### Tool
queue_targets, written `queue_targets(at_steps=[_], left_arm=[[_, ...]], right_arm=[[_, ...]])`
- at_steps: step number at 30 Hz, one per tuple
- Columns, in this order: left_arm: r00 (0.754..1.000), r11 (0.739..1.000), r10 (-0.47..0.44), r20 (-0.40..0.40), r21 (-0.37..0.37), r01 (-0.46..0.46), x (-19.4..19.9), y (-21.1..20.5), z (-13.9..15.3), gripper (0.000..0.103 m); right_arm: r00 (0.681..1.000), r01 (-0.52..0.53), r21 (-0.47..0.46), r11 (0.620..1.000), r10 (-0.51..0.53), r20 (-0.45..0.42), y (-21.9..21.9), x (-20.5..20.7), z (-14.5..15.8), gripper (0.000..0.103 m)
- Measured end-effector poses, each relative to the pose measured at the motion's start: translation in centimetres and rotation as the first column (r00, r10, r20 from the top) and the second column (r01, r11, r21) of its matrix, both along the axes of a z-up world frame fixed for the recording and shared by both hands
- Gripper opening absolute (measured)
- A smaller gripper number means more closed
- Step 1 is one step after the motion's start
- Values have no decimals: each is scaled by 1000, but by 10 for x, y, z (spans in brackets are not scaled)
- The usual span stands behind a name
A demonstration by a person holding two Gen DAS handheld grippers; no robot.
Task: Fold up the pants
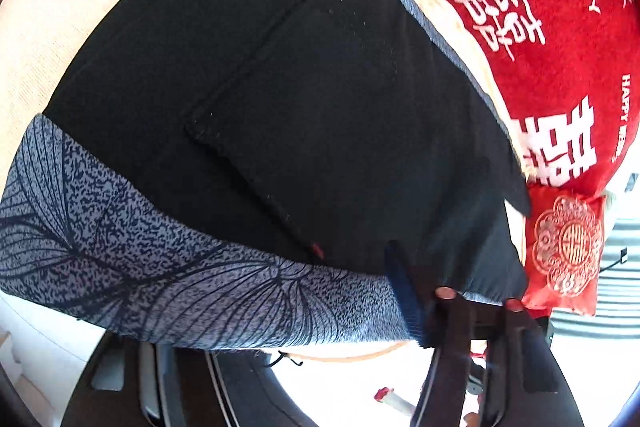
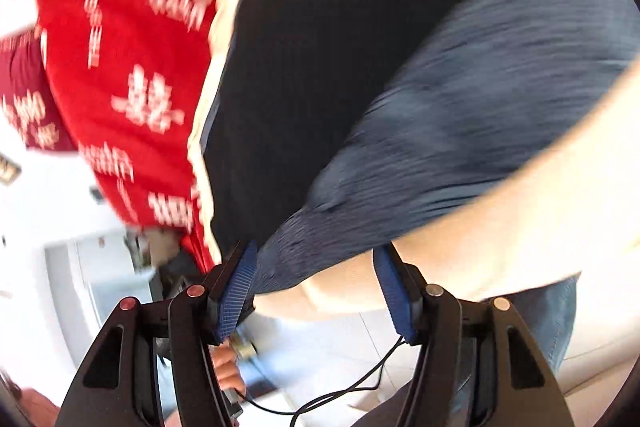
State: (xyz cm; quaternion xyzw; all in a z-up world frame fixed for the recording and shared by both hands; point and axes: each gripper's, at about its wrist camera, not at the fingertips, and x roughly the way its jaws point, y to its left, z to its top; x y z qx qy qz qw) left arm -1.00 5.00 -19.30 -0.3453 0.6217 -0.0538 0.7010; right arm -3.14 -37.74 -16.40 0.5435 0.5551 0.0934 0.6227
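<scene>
The black pants (image 1: 280, 99) with a grey-blue patterned waistband (image 1: 168, 267) lie spread on a cream surface (image 1: 48, 19). A back pocket (image 1: 304, 115) faces up. In the left wrist view only one blue-padded finger (image 1: 404, 291) of my left gripper shows, at the pants' lower right edge; fabric covers the rest. In the right wrist view the pants (image 2: 320, 67) and grey band (image 2: 460, 115) are motion-blurred. My right gripper (image 2: 316, 287) is open, its blue pads (image 2: 236, 295) wide apart, with the band's corner lying between them.
A red cushion with white characters (image 1: 540, 27) lies against the pants' far edge, also in the right wrist view (image 2: 132, 67). A small red embroidered pouch (image 1: 564, 247) sits beside it. A cable (image 2: 340, 391) hangs below the right gripper. White floor lies beyond the edge.
</scene>
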Motion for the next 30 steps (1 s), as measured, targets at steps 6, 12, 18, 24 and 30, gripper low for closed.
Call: queue_targets(at_steps=[6,12,18,24,30], left_arm=[[997,996,-72,-8,45,72,4,-2,4,40],[998,998,-65,-25,20,65,7,8,18,25],[995,997,-58,79,48,55,51,1,81,25],[980,991,-68,188,127,45,151,-11,106,25],[989,955,-57,137,297,14,247,-12,52,26]], right_arm=[[959,284,170,944,-282,-37,-40,-15,-22,12],[984,175,146,974,-179,10,-48,17,18,8],[990,-62,53,997,55,127,-60,121,88,8],[958,-232,-55,971,238,162,-59,261,96,8],[912,-375,-156,914,394,115,-37,374,51,9]])
